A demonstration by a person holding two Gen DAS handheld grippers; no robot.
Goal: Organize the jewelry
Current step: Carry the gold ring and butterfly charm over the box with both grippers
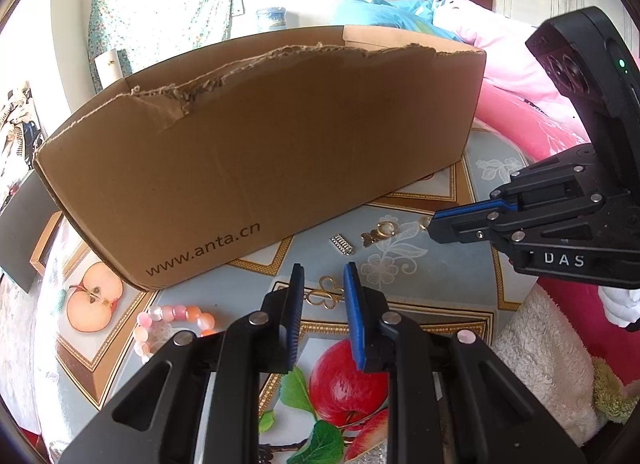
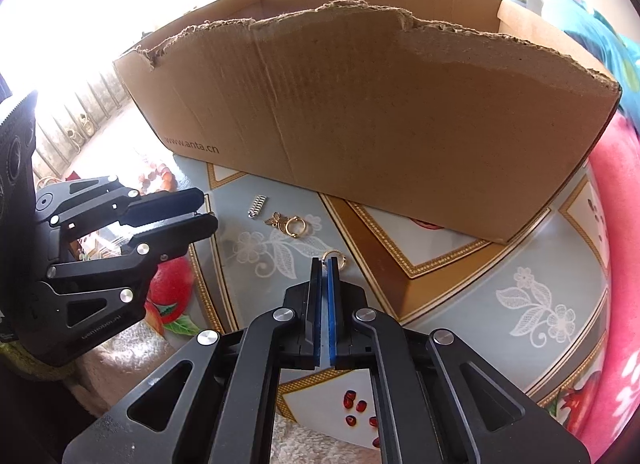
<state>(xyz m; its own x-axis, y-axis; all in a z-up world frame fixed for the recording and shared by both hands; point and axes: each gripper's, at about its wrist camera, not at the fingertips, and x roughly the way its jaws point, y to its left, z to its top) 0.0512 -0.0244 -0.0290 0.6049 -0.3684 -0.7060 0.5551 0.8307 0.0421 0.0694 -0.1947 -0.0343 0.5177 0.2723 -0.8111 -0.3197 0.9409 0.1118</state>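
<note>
A torn brown cardboard box [image 1: 256, 151] stands on the patterned tablecloth; it also shows in the right wrist view [image 2: 400, 115]. My left gripper [image 1: 323, 278] is open, its jaws on either side of a gold looped ornament [image 1: 325, 296] lying on the cloth. My right gripper [image 2: 326, 264] is shut on a small gold ring [image 2: 334, 256] at its tips; in the left wrist view the right gripper [image 1: 431, 223] shows at the right. A gold brooch with a ring [image 1: 380, 232] and a small silver comb-like piece [image 1: 342, 244] lie in front of the box.
A pink and orange bead bracelet [image 1: 176, 318] lies left of my left gripper. The tablecloth [image 1: 440, 288] has apple and flower prints. Pink bedding [image 1: 528, 119] and a white fluffy towel [image 1: 548, 360] lie to the right.
</note>
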